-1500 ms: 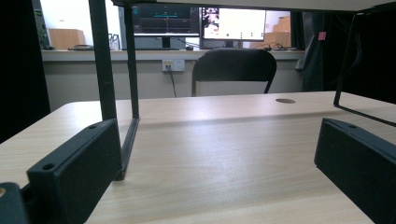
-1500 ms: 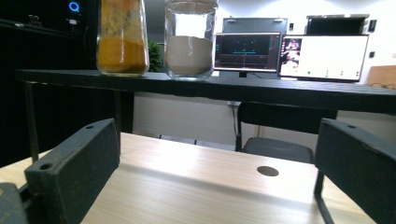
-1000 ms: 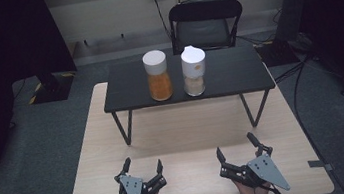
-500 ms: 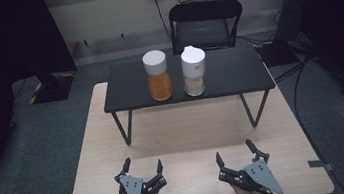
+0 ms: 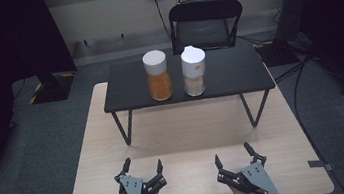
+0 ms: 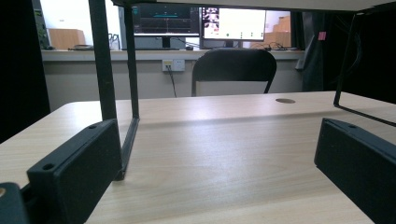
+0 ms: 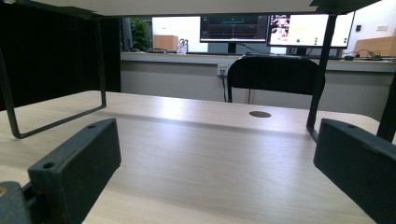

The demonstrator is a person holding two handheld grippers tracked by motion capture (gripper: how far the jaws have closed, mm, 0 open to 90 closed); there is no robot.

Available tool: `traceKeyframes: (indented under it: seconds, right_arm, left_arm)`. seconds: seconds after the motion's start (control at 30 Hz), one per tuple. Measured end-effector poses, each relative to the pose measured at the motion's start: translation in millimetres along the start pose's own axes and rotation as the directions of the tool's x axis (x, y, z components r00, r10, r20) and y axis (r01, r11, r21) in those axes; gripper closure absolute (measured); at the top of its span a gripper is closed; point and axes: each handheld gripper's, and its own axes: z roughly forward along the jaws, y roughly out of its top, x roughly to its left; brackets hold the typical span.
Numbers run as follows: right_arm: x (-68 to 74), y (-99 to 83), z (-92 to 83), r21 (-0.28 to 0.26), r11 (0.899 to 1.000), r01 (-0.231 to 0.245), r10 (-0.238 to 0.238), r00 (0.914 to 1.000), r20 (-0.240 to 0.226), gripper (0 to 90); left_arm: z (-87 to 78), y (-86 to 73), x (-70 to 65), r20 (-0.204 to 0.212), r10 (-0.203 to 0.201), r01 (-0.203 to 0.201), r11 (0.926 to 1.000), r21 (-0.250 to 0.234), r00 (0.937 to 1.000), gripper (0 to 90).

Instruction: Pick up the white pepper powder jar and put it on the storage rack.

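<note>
L tongs [image 5: 143, 168] & R tongs [image 5: 232, 154]: jaws wide apart, nothing held, low over desk [image 5: 190, 135]; jars [image 5: 157, 76] on shelf.

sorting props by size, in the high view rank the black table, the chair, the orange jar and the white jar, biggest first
1. black table
2. chair, though it stands farther from the camera, so it may look smaller than it is
3. orange jar and white jar: these look about alike, so no ranking between them
</note>
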Motion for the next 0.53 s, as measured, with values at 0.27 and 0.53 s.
traceKeyframes:
  seconds: [0.27, 0.53]
  right_arm:
    - [0.6, -1.1, -0.3, 0.006, 1.0, 0.001, -0.001, 1.0, 0.006, 0.0]
    - [0.1, -1.2, -0.1, 0.01, 1.0, 0.0, 0.0, 1.0, 0.005, 0.0]
  left_arm:
    - [-0.1, -0.1, 0.0, 0.0, 0.0, 0.0, 1.0, -0.001, 1.0, 0.3]
    - [0.0, -0.1, 0.0, 0.0, 0.0, 0.0, 1.0, 0.0, 1.0, 0.3]
